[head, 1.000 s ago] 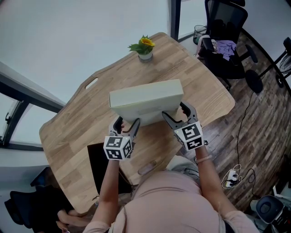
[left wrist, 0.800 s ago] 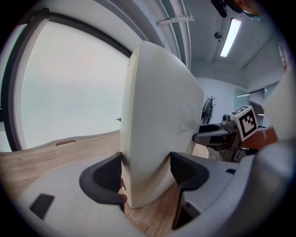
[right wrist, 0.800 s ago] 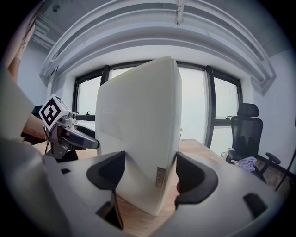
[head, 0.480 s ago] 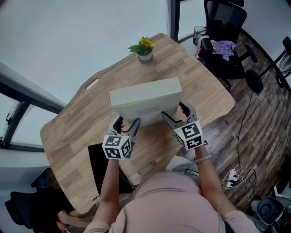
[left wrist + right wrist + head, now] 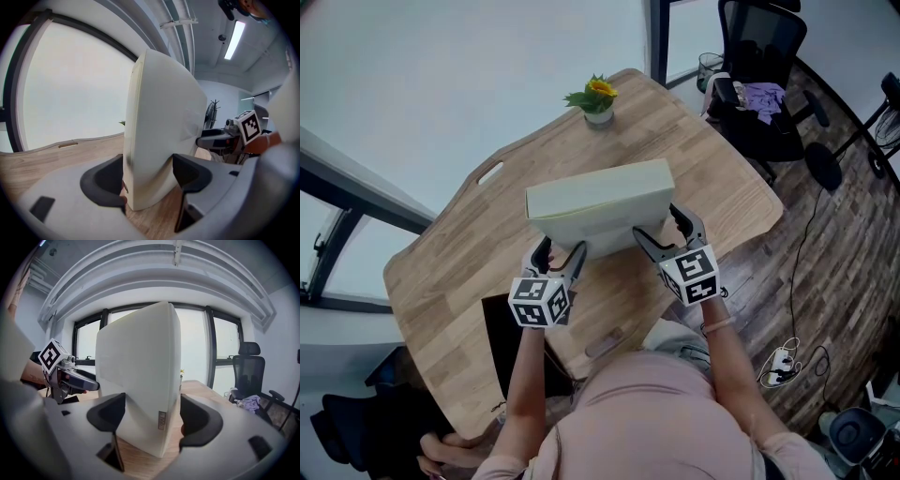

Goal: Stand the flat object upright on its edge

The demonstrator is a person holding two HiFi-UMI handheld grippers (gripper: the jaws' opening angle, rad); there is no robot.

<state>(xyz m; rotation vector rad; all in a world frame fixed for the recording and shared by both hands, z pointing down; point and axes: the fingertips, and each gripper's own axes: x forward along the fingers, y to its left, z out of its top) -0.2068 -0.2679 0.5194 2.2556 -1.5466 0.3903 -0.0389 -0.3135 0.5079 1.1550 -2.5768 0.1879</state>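
Left tool point(image 5: 561, 255): I have it clamped on the left end of the pale slab point(image 5: 600, 202), low down, one pad on each broad face.
Right tool point(image 5: 658, 225): it straddles the slab's right end. Its jaws have just been opening, with the slab between them and the pads seemingly just off the faces.
Pale slab: it stands on its long edge on the worktop point(image 5: 469, 262), near the front, and looks upright in both gripper views.
Step, as I judge it: letting go without toppling it.
How I'd do it: hold the left clamp firm until the right pads are clear. Draw the right tool straight back without brushing a face. Then ease the left jaws apart slowly, watching for lean.
Risk: a thick slab, yet a nudge could tip it.
Farther off: a flower pot point(image 5: 599, 98) at the far edge and an office chair point(image 5: 764, 56) beyond are both well clear.
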